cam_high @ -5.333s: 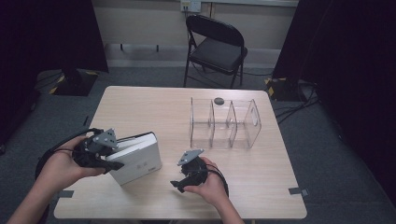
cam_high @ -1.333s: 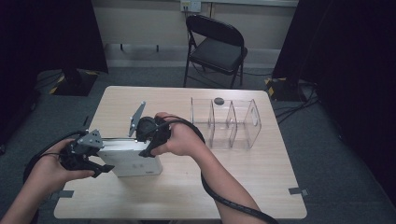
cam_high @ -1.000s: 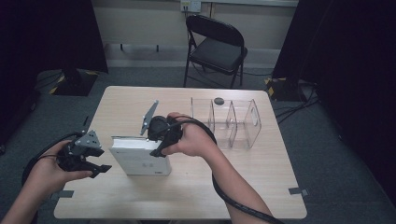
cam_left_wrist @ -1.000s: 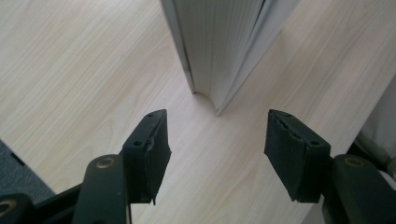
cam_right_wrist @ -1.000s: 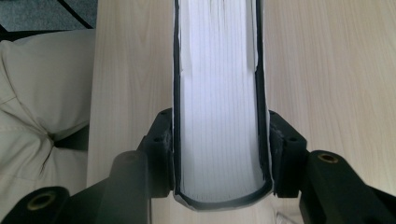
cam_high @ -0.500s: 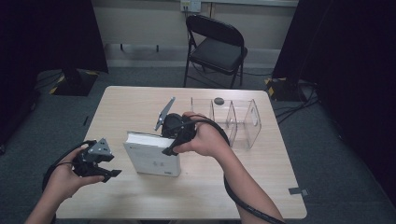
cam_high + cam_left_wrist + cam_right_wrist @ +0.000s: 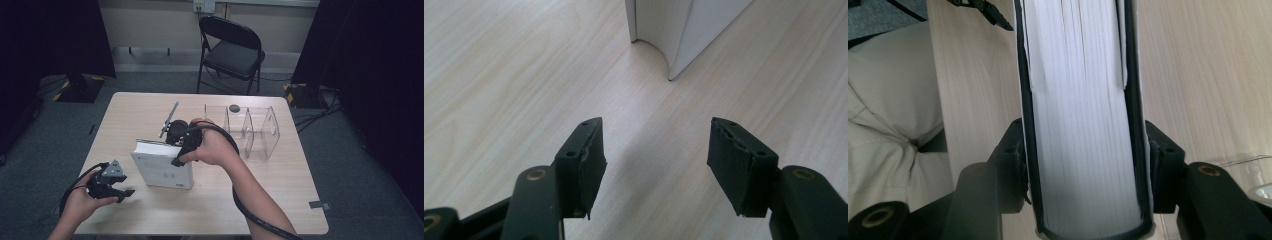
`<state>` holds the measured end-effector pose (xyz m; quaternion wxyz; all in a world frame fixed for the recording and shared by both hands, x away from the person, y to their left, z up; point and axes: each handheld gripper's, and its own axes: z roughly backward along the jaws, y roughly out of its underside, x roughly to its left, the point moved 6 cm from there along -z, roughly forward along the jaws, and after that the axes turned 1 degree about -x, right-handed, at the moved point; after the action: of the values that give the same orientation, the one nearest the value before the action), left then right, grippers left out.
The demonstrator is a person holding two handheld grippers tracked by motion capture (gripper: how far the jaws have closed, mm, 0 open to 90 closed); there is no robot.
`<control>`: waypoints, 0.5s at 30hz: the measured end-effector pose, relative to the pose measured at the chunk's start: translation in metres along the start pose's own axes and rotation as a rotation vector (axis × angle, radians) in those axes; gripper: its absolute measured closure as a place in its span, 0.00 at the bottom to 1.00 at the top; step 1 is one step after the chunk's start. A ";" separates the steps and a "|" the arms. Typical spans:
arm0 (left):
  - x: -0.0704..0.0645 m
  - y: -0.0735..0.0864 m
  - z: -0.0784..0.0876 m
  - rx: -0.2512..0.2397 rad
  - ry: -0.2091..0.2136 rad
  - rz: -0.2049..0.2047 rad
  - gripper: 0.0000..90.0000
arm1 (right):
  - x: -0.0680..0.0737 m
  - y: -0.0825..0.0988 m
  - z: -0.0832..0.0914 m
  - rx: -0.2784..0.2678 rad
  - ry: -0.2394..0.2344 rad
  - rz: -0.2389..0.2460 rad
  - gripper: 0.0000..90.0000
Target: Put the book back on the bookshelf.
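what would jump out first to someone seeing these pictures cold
The thick white book standing upright near the middle of the table, clamped across its pages by the right hand-held gripper, draws the eye first. Next comes the clear acrylic divider rack at the table's far right, with a small dark round object by its back edge. The left hand-held gripper hangs open and empty over the near left corner.

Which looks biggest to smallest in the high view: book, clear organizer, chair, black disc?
1. Chair, though it stands farther back, so its true lead may be greater.
2. Clear organizer and book look about alike; I won't rank them.
3. Black disc, plainly smallest.
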<state>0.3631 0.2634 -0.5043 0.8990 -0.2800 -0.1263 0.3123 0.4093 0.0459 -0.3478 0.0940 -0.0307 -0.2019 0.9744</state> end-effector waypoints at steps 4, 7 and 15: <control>-0.002 0.004 -0.009 -0.024 0.003 -0.003 0.44 | -0.002 -0.002 -0.004 0.006 0.007 0.006 0.51; -0.004 0.007 -0.014 -0.020 0.007 0.000 0.44 | -0.001 -0.003 -0.010 0.008 -0.002 0.000 0.51; -0.005 0.011 -0.017 -0.042 -0.006 -0.008 0.44 | -0.002 -0.008 -0.024 0.023 0.002 0.004 0.50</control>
<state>0.3604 0.2606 -0.5247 0.8937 -0.2977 -0.1364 0.3069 0.4150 0.0618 -0.3671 0.0926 -0.0311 -0.1905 0.9768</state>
